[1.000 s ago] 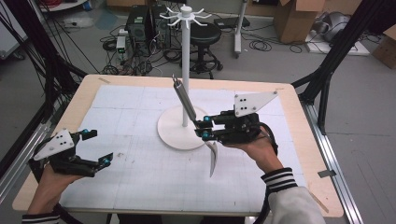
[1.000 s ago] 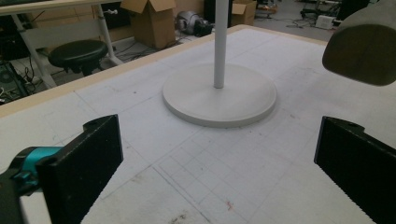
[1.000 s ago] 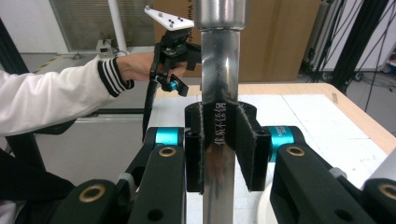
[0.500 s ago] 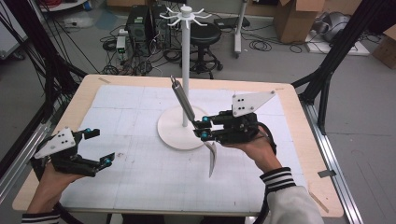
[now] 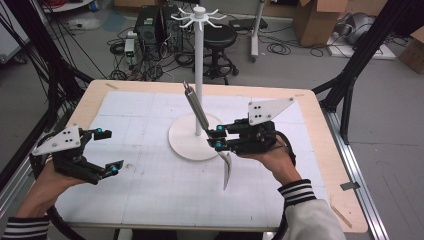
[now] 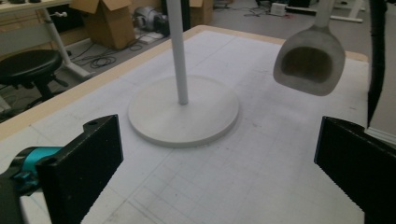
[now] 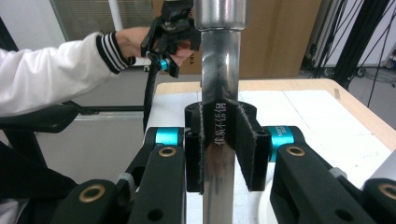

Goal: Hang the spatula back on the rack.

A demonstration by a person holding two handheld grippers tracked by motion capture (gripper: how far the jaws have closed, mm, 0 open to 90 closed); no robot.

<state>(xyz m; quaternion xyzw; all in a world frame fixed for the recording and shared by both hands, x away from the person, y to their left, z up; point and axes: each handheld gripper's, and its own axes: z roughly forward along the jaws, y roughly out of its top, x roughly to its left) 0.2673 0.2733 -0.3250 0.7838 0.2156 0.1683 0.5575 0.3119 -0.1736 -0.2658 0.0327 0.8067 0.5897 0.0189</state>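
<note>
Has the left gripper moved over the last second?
Yes, slightly. The left gripper has edged toward the near table edge, away from the stand's base; its jaws remain open.

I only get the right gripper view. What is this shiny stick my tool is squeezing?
Observer: It's the handle of a long steel utensil. Its grey scoop-shaped head hangs in the air below your right tool.
Operator: Is there something close to it?
Observer: Yes, a tall white stand with a round base. The handle leans up toward its pole.
Operator: What's my other tool holding?
Observer: Nothing. The left tool is wide open and empty.
</note>
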